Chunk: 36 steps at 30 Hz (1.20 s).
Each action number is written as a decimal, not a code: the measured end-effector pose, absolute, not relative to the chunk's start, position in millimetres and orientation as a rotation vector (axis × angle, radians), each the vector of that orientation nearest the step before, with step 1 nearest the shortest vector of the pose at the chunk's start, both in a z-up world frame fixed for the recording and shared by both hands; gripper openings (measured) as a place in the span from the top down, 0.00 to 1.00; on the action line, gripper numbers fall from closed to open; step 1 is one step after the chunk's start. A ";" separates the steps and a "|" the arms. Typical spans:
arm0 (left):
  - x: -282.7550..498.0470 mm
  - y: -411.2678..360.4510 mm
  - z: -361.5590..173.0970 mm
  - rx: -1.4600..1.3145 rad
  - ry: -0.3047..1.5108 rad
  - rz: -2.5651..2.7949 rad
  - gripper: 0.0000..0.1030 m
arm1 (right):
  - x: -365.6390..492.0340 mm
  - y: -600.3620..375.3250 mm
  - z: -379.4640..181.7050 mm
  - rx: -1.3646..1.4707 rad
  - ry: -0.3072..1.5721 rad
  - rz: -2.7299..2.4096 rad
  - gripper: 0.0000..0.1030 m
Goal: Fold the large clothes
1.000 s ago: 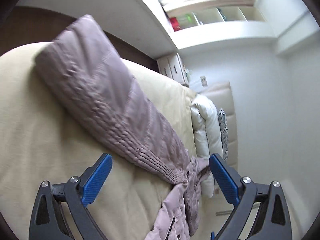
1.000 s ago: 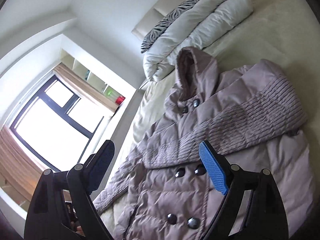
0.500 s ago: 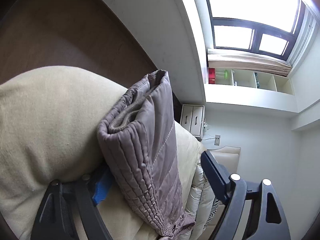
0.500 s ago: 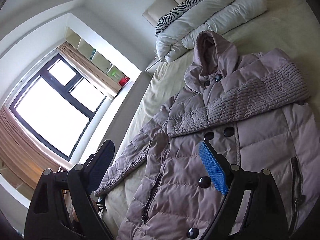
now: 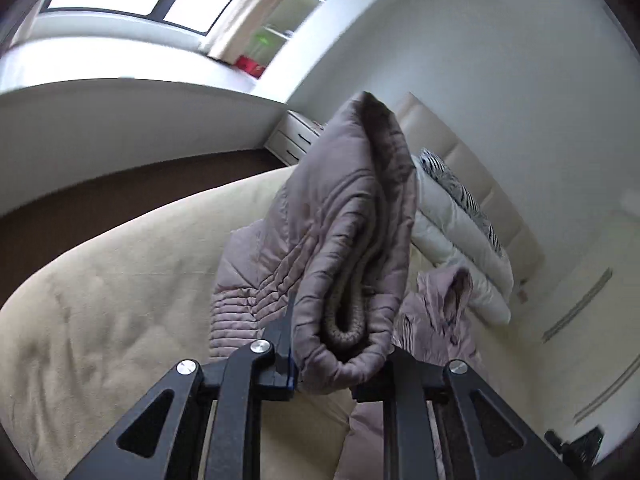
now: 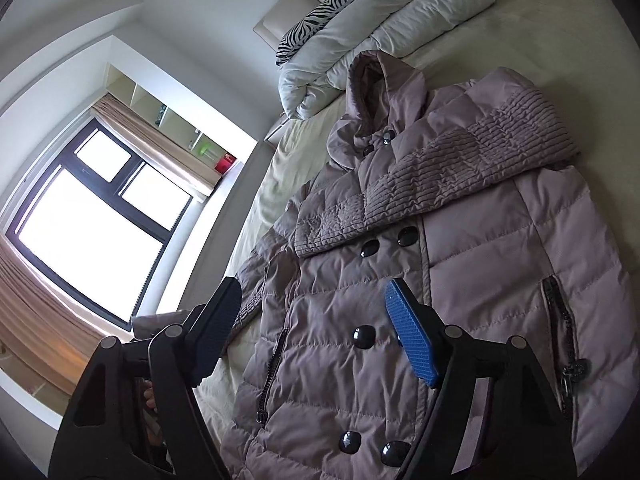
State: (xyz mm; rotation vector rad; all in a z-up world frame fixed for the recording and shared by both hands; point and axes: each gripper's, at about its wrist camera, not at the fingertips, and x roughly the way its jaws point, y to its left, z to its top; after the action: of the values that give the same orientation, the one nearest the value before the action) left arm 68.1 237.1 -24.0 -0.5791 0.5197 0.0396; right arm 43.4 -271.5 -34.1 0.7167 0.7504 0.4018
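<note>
A mauve quilted hooded coat (image 6: pixel 440 240) lies front up on the beige bed (image 6: pixel 560 40), hood toward the headboard. One sleeve (image 6: pixel 440 168) is folded across its chest. My left gripper (image 5: pixel 340 356) is shut on the cuff of the other sleeve (image 5: pixel 352 240) and holds it lifted above the bed, cuff opening toward the camera. The coat's hood (image 5: pixel 448 292) shows beyond it. My right gripper (image 6: pixel 316 332) is open and empty, hovering over the coat's lower front near the buttons.
A rolled white duvet (image 6: pixel 400 12) and a zebra-print pillow (image 6: pixel 332 4) lie at the headboard. A large window (image 6: pixel 88 232) with curtains, wall shelves (image 6: pixel 168 112) and a white nightstand (image 5: pixel 292 140) stand beside the bed. Dark floor (image 5: pixel 100 196) runs along the bed's side.
My left gripper closed on the sleeve cuff and lifted it off the bed. My right gripper drew back down toward the coat's lower front, still open.
</note>
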 end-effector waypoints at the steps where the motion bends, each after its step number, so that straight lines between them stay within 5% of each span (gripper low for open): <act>1: 75.3 202.9 -18.6 -0.470 0.540 -0.006 0.81 | 43.6 -273.9 -37.4 0.728 0.752 0.406 0.29; 10: 91.3 -7.3 -50.7 0.126 0.635 -0.185 0.81 | 64.8 -292.5 -51.0 0.878 0.819 0.509 0.30; 22: 79.3 -56.7 -73.6 0.306 0.625 -0.218 0.78 | 140.7 -214.5 -69.5 0.882 1.037 0.696 0.30; 24: 81.7 -56.9 -74.7 0.299 0.628 -0.222 0.78 | 149.8 -200.0 -74.8 0.841 1.090 0.696 0.34; 28: 81.9 -54.6 -76.1 0.282 0.631 -0.225 0.74 | 164.5 -180.4 -85.9 0.801 1.154 0.718 0.67; 30: 83.9 -49.9 -75.6 0.251 0.627 -0.226 0.68 | 170.0 -177.1 -85.7 0.786 1.156 0.714 0.74; 32: 82.1 -43.1 -73.6 0.221 0.609 -0.210 0.33 | 173.1 -176.8 -79.1 0.757 1.141 0.699 0.80; 36: 71.4 -16.9 -65.4 0.118 0.554 -0.182 0.07 | 181.0 -187.0 -50.1 0.749 1.078 0.700 0.82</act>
State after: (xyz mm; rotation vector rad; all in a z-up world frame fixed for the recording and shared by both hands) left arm 71.4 -16.9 -65.4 0.1182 0.5543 -0.1818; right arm 181.0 -187.0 -50.1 0.7488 1.0775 0.7002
